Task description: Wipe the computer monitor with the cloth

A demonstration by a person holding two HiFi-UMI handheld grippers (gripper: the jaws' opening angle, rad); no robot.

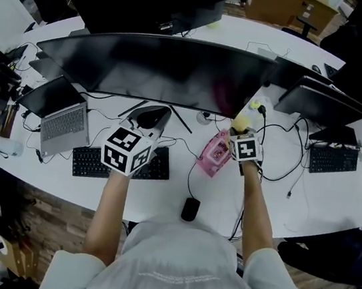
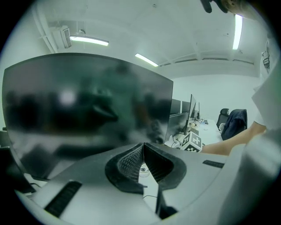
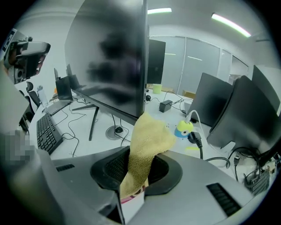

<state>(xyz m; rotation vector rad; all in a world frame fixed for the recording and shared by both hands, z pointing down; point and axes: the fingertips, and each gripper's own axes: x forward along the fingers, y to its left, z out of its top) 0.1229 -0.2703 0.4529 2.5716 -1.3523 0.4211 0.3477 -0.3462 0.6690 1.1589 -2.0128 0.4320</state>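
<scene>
Jaws round upright cloth (image 3: 148,138), tip upward

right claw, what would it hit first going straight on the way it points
Probably the monitor, near its lower right corner, with the cloth in the right claw touching first; depth is hard to judge.

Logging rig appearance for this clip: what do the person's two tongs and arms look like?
The left tongs and right tongs share the same build: smooth grey bodies ending in black, ribbed pads. The left cube and right cube are white with black square markers. The person wears a pale short-sleeved shirt, and the forearms are uncovered.
</scene>
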